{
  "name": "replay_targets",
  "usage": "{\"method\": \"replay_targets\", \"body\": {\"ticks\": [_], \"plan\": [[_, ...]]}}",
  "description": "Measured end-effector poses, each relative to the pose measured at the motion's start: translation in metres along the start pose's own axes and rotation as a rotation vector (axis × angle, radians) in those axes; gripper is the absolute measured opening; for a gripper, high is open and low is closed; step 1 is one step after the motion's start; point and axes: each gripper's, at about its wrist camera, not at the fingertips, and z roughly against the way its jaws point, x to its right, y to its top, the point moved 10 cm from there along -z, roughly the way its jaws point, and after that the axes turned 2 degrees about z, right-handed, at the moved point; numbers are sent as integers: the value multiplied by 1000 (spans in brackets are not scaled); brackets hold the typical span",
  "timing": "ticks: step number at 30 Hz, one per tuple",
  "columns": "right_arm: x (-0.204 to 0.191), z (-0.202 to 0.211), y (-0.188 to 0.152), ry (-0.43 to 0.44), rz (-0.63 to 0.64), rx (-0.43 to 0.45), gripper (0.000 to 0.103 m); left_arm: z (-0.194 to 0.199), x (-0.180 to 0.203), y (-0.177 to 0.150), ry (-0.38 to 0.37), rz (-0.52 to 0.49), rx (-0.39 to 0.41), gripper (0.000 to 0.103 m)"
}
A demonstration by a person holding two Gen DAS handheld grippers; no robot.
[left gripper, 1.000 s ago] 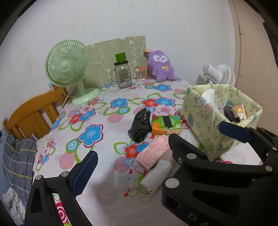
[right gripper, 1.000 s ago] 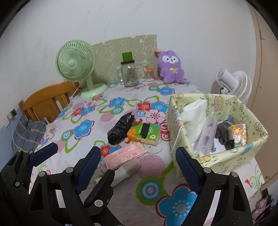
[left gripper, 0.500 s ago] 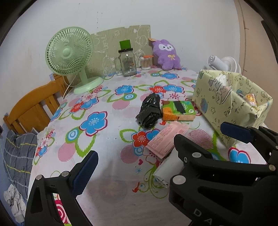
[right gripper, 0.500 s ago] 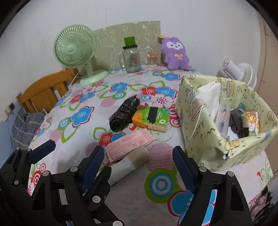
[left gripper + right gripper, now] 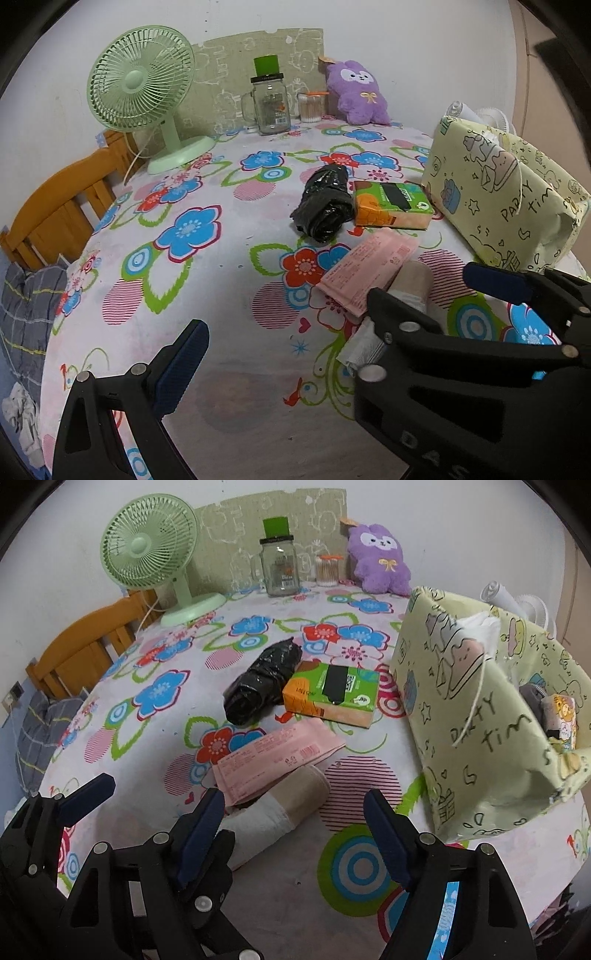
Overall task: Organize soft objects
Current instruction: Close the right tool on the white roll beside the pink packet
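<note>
A beige and white rolled cloth (image 5: 280, 812) lies on the flowered tablecloth, just ahead of my open, empty right gripper (image 5: 295, 834). A pink packet (image 5: 277, 760) rests partly on it. Beyond lie a black plastic bundle (image 5: 258, 686) and a green-orange tissue pack (image 5: 332, 694). A yellow fabric bin (image 5: 480, 720) with several soft items stands to the right. My left gripper (image 5: 332, 325) is open and empty; the roll (image 5: 410, 288) lies low between its fingers, half hidden by the right finger. The pink packet (image 5: 365, 266), bundle (image 5: 325, 203), pack (image 5: 391, 208) and bin (image 5: 495, 192) lie ahead.
At the back stand a green fan (image 5: 144, 92), a glass jar with a green lid (image 5: 269, 99), a small cotton-swab jar (image 5: 312, 107) and a purple plush (image 5: 358, 92). A wooden chair (image 5: 62, 210) stands at the table's left edge. A white fan (image 5: 517, 605) stands behind the bin.
Both grippers have moved forward and lower towards the table; the roll, packet and bin look larger and closer. Both grippers stay open. No object has moved.
</note>
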Motion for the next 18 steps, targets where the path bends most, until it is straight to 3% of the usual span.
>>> {"method": "replay_targets", "body": {"ticks": [5,6,7,8,14,18], "plan": [[-2,-10,-3,12,2,-30,71,-5,2,-3,-18,-9,-16,99],[-2,-10,-2,10,2,-26,65,-6,3,-4,-28,-10,-21,100],[-2,-11,-2,3,10,-23,48,-7,3,-4,-34,-5,-29,101],[-2,-12,-1,-1,15,-24,45,-8,3,-4,-37,-5,-32,101],[0,-12,0,-8,33,-14,28,-7,3,-2,-20,-26,-22,101],[5,-9,1,-10,30,-9,26,-7,7,2,-11,-45,-15,101]]}}
